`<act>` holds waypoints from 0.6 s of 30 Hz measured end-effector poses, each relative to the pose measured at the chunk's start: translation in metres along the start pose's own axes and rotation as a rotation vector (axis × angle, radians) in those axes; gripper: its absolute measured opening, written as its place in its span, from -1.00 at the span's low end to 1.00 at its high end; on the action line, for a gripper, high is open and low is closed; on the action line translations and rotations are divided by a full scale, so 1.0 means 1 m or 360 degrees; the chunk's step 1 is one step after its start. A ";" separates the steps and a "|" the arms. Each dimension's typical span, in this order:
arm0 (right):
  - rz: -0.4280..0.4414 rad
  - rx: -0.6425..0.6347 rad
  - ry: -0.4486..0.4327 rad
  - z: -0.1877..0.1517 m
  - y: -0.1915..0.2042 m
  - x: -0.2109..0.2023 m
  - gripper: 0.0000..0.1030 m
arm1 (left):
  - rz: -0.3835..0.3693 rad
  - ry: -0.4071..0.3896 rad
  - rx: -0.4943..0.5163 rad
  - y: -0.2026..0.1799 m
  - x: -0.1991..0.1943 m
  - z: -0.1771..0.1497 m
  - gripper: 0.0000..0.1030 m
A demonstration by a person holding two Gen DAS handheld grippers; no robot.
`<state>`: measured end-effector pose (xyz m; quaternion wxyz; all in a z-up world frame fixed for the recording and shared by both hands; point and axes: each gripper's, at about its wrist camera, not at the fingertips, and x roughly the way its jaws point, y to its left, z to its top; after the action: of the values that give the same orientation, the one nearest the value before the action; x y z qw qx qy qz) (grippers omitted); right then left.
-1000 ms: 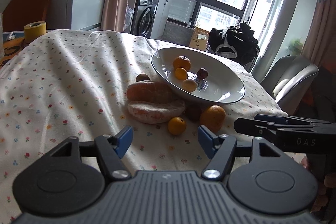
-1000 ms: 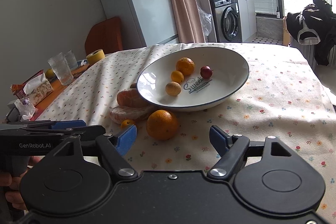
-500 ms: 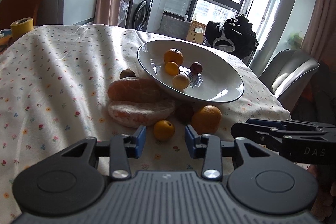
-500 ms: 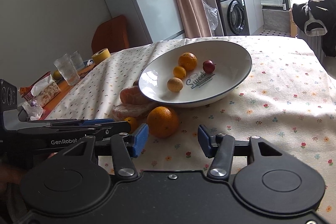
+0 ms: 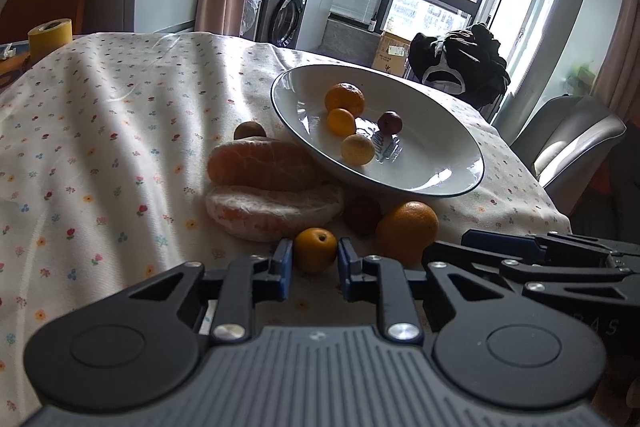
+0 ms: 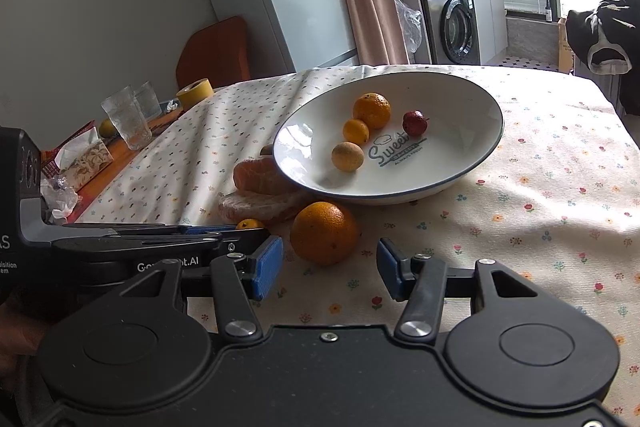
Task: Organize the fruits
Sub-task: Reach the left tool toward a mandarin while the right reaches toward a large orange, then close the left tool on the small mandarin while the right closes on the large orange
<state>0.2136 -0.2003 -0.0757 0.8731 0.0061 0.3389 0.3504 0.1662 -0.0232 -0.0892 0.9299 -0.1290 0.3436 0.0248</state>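
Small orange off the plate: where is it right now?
Left wrist view: the small orange sits on the tablecloth between the left gripper jaws, just left of the big orange and in front of the peeled citrus halves.

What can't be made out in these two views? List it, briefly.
- Left wrist view: whether the left gripper touches the small orange; its fingers flank it, but the contact is unclear.
- Left wrist view: the dark fruit under the bowl sits in shadow, kind unclear.
- Right wrist view: the small orange is mostly hidden behind the left gripper's arm.
- Right wrist view: the brown fruit behind the bowl's rim barely shows.
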 end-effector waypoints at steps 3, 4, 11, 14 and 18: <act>-0.0031 -0.0019 0.0007 0.002 0.003 0.004 0.01 | 0.0010 -0.0025 -0.0007 0.002 -0.007 0.001 -0.58; -0.0027 -0.0021 0.0008 0.002 0.004 0.006 0.02 | 0.0015 -0.0033 -0.0014 0.003 -0.010 0.001 -0.58; -0.0030 -0.0075 0.0028 0.005 0.016 0.017 0.05 | 0.0034 -0.0079 -0.0051 0.015 -0.025 0.000 -0.58; -0.0062 -0.0090 0.0025 0.006 0.020 0.021 0.07 | 0.0040 -0.0102 -0.0071 0.021 -0.032 0.000 -0.58; -0.0111 -0.0129 0.0009 0.006 0.026 0.022 -0.14 | 0.0036 -0.0131 -0.0092 0.029 -0.042 0.000 -0.58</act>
<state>0.2130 -0.1659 -0.0777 0.8834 -0.0421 0.3268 0.3332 0.1299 0.0063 -0.0687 0.9387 -0.1508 0.3057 0.0506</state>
